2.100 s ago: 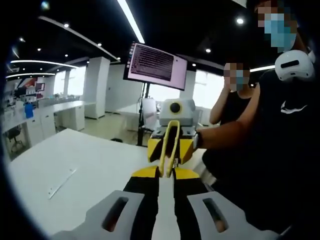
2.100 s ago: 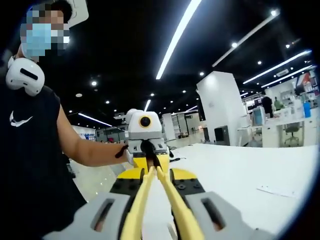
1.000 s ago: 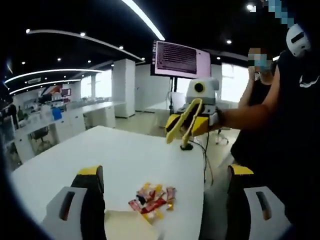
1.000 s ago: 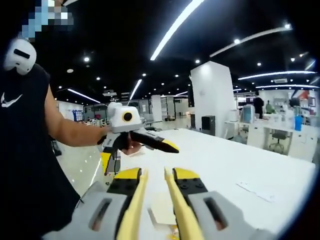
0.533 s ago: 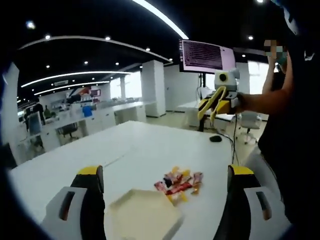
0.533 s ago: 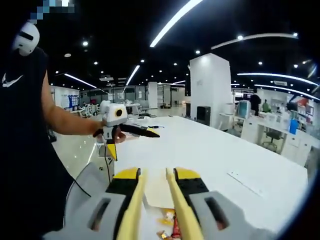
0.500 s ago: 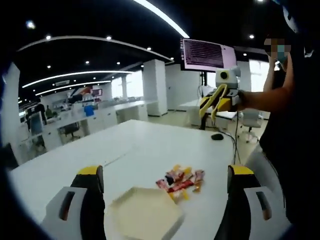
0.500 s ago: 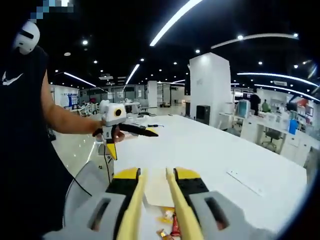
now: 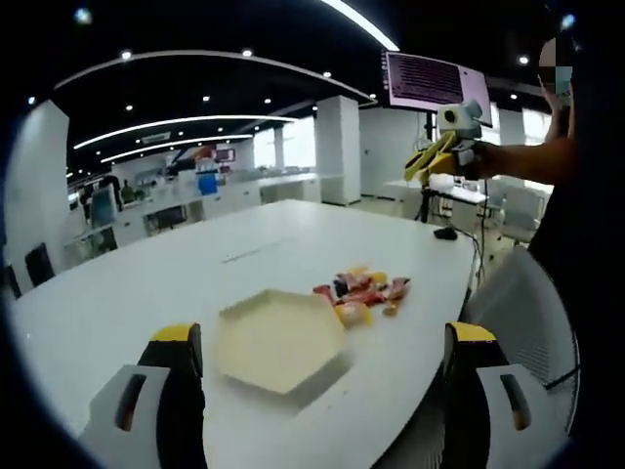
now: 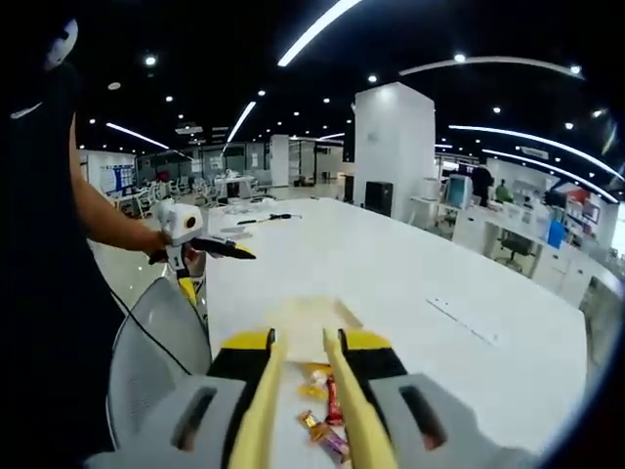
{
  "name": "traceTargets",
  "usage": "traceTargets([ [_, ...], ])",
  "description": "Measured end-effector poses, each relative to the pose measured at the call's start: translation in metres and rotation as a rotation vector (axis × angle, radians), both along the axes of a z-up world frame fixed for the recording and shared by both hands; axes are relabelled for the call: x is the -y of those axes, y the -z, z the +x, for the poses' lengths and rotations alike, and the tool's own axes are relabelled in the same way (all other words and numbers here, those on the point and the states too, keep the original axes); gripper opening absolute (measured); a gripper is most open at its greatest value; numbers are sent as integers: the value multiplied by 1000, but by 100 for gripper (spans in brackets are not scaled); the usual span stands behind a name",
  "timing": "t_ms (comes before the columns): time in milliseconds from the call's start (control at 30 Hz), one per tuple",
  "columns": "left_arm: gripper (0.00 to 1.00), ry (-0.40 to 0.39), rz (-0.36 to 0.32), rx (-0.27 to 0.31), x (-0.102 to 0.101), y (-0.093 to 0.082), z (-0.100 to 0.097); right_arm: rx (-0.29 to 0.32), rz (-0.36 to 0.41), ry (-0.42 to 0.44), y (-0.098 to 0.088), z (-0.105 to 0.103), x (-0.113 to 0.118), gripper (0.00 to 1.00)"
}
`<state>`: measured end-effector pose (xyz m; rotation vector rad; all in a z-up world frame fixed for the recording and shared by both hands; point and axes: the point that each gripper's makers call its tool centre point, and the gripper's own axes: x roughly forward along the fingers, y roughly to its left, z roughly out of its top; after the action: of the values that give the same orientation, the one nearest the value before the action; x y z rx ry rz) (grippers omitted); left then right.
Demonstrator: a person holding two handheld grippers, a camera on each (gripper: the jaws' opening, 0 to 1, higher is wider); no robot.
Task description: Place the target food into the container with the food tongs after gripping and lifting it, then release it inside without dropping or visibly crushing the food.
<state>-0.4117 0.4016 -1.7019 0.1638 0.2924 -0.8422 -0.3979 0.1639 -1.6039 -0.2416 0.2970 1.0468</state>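
Observation:
On the white table (image 9: pixel 146 283) lies a cream hexagonal container (image 9: pixel 278 340), with a pile of wrapped snacks (image 9: pixel 359 291) just beyond it. My left gripper (image 9: pixel 322 342) is open, jaws wide apart, low in front of the container. In the left gripper view my right gripper (image 9: pixel 435 156) is held up far off, carrying the yellow food tongs (image 9: pixel 427 161). In the right gripper view my right gripper (image 10: pixel 301 342) is shut on the food tongs (image 10: pixel 262 391), whose arms stand slightly apart above the snacks (image 10: pixel 327 410) and container (image 10: pixel 308 318). My left gripper (image 10: pixel 210 246) shows open at the left.
A grey mesh chair (image 10: pixel 156 352) stands at the table's near edge, beside the person's arm (image 10: pixel 103 220). A monitor (image 9: pixel 435 83) on a stand is behind. A flat strip (image 10: pixel 464 320) lies on the table farther right. Desks and a white pillar (image 10: pixel 395 151) fill the background.
My left gripper went from shut to wide open. The tongs' arms parted. Both hands drew apart and both views tipped down over the table, bringing container and snacks into sight.

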Motion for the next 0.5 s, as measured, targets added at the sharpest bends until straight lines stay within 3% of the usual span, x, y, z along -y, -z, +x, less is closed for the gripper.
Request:
traceTargets([
  [100,100,-7,26,-7,3,13,-3,-15,-9,19,4,-1,5,26],
  [200,100,16,23,24,13,15,-6,-29,-7,55,7,2,11,26],
  [300,100,44,32,-11,21,25,-12,-40,-17,82,14,4,14,26],
  [500,100,60,59,-20,27,38,-17,-41,-42,93,26,3,15,26],
])
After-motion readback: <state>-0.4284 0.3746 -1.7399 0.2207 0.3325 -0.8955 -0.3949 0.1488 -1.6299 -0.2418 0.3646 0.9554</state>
